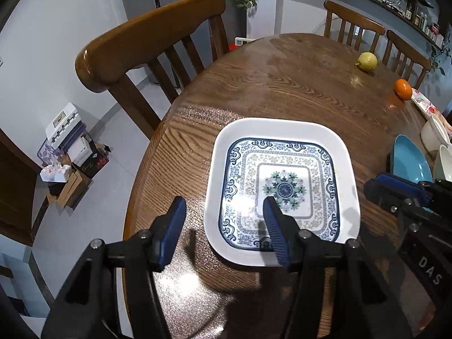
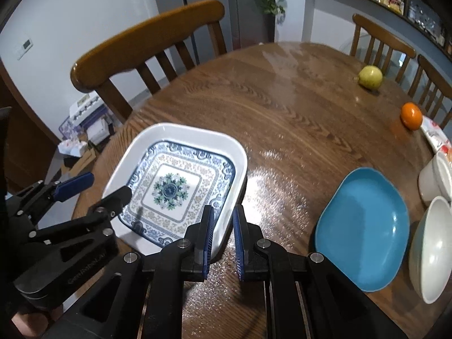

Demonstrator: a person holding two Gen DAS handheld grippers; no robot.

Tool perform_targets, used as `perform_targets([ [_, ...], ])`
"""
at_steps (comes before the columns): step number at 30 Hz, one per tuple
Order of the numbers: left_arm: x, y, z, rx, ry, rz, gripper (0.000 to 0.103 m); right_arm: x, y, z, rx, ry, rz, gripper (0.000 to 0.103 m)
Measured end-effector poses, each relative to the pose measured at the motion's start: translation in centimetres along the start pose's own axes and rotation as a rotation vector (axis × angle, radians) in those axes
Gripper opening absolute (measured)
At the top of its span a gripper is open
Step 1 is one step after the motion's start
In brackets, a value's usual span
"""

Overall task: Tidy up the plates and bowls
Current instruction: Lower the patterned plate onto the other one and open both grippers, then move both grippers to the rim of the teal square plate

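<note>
**— What's in front of you, biggest thing first?**

— The round wooden desk [image 1: 296, 84]. A wooden chair [image 1: 147, 45] stands against its far left edge, and two more chairs sit at the far right side.

**— And the dishes?**

— The patterned square plate [image 1: 282, 180] lies flat near the desk's near left edge, white rim, blue-and-green ornament inside. Well to its right lies the blue plate [image 2: 364, 231], also flat on the desk. Just beside the blue plate, at the right edge, are two white bowls: the near bowl [image 2: 432, 251] tipped toward me so I see its inside, and the far bowl [image 2: 435, 180] behind it.

**— Your left gripper?**

— My left gripper [image 1: 223, 214] is spread wide and holds nothing. One finger hangs over the plate's inner pattern, the other outside the plate's left rim above bare wood. I cannot tell whether either touches.

**— The right one?**

— My right gripper [image 2: 223, 220] is at a narrow gap, at the square plate's right near corner. The left finger [image 2: 207, 234] is over the rim and the right finger is outside it above the desk. The gap shows between them; nothing is clamped.

**— Anything smaller?**

— A yellow-green pear [image 2: 370, 76] and an orange [image 2: 411, 115] at the far right of the desk, apart from each other.
</note>
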State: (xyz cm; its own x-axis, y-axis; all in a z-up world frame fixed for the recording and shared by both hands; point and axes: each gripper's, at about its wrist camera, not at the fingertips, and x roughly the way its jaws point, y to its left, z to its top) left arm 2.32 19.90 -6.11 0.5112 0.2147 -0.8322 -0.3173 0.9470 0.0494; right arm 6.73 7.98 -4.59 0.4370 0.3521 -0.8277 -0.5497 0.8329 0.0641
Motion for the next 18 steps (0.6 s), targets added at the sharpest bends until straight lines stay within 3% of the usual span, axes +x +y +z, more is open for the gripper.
perform_targets([
  [4,-0.9,-0.6,0.1,0.007,-0.018,-0.004,0.074,-1.4,-0.6,-0.1,0.01,-0.026,0.026,0.013],
  [9,-2.3,-1.6,0.3,0.019,-0.045,-0.026,0.078,-3.4,-2.1,-0.5,0.043,-0.057,0.036,0.014],
  [11,-2.9,-2.2,0.4,0.029,-0.056,-0.033,0.081,-4.2,-2.8,-0.9,0.065,-0.07,0.033,0.022],
  [13,-3.3,-2.9,0.5,0.041,-0.063,-0.041,0.084,-5.0,-3.8,-1.3,0.091,-0.086,0.03,0.04],
  [18,-4.4,-4.9,0.4,0.078,-0.08,-0.058,0.096,-6.6,-5.6,-2.2,0.144,-0.114,0.022,0.044],
])
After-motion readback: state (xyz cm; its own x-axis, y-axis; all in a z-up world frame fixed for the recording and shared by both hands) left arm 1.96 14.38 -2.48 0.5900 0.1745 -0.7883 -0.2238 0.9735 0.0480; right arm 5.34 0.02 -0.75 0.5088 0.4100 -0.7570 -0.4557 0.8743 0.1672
